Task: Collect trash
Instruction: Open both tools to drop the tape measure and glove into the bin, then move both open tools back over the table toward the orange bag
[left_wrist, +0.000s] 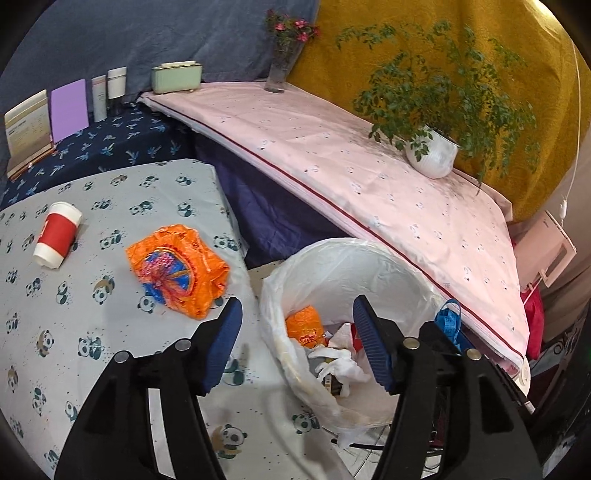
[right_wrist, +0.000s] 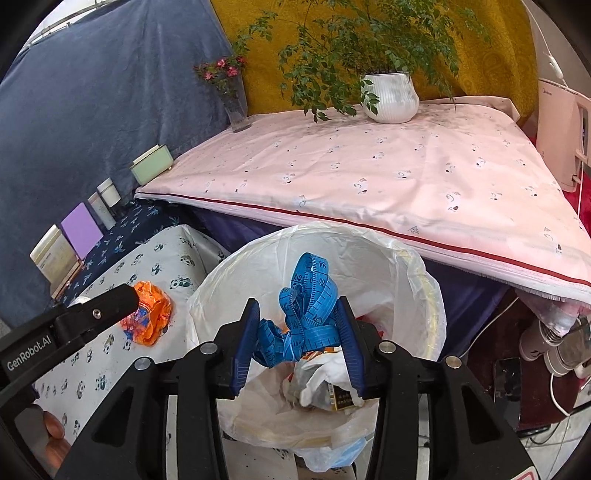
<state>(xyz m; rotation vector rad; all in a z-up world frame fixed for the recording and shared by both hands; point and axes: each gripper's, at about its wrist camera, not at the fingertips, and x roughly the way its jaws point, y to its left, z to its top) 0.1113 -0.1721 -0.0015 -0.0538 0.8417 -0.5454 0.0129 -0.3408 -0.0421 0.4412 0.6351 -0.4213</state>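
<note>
The left gripper (left_wrist: 297, 341), black-framed with ribbed blue pads, stands with its jaws wide apart and nothing between them, angled down over the near left rim of the round bin lined with a crinkled white plastic bag (left_wrist: 369, 258). Inside the bin lie a crumpled orange wrapper (left_wrist: 304, 323), white paper scraps and a dark carton.

The right gripper (right_wrist: 297, 338) points down into the same bin; a bunched blue measuring tape (right_wrist: 308, 306) sits between its pads, touching both, part looping above the fingertips. Whether the pads press it or merely cradle it cannot be told.

On the panda-print tablecloth (left_wrist: 110, 369) left of the bin, a crumpled orange plastic bag with blue and pink print (left_wrist: 177, 269) lies near the table's right edge; a red-sleeved white paper cup (left_wrist: 57, 234) lies on its side further left, well apart, with open cloth between them.

A pink quilted cover (left_wrist: 351, 147) overhangs the bin's far right side, leaving narrow room there.
</note>
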